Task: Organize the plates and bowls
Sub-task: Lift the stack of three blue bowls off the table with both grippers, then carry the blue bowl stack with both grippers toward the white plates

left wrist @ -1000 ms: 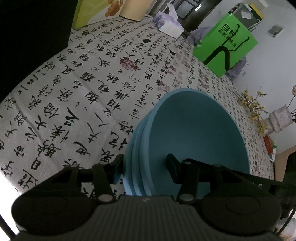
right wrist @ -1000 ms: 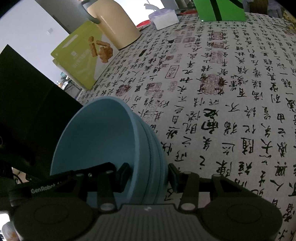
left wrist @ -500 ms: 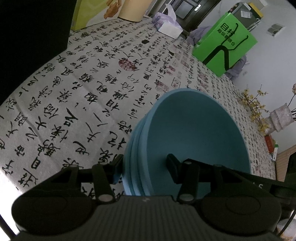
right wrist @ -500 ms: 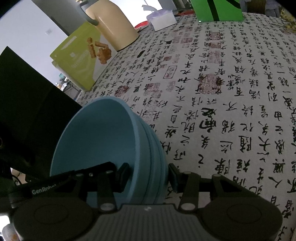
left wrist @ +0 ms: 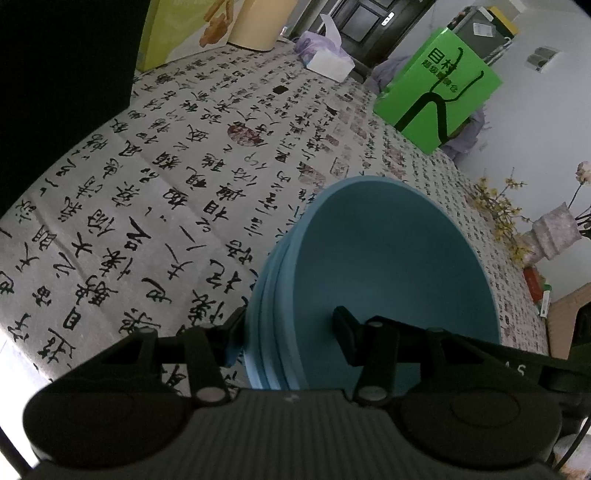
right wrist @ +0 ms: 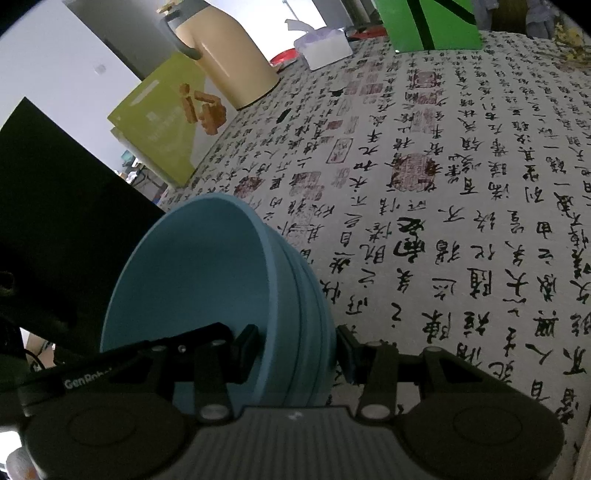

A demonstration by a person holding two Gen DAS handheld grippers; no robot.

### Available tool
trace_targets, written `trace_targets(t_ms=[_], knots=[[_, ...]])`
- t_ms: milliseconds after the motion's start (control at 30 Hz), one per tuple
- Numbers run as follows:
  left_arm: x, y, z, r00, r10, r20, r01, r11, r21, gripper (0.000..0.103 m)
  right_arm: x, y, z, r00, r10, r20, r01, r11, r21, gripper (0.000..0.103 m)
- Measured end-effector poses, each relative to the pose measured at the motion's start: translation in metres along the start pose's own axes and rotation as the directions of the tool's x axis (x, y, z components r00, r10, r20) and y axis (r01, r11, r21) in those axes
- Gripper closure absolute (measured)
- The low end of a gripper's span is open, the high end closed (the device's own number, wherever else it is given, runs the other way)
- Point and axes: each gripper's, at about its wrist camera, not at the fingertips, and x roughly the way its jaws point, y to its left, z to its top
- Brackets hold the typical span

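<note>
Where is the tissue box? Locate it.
The tissue box sits at the far edge of the table, between the beige thermos jug and the green box; the left wrist view shows the same.

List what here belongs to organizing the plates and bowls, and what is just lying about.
Job:
- stack of blue bowls, gripped at the rim
- left claw
- right claw

Lying about:
- green box
- tissue box
- beige jug
- yellow-green snack box
- flowers

The left tongs (left wrist: pixel 288 334) clamp the rim of a stack of blue bowls (left wrist: pixel 388 280). Beyond the bowls, a green box (left wrist: pixel 436 92) stands on the desk (left wrist: pixel 147 192).
</note>
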Motion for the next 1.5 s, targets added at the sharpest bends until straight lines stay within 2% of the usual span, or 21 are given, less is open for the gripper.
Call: trace_targets(t_ms=[1500], knots=[[-0.02,-0.037,-0.02,0.999,-0.012,0.05,0.009,0.998,0.059,0.052,-0.047,-0.014,-0.017,0.997,0.023,0.068,-0.024,1.0,0.008,0.058]])
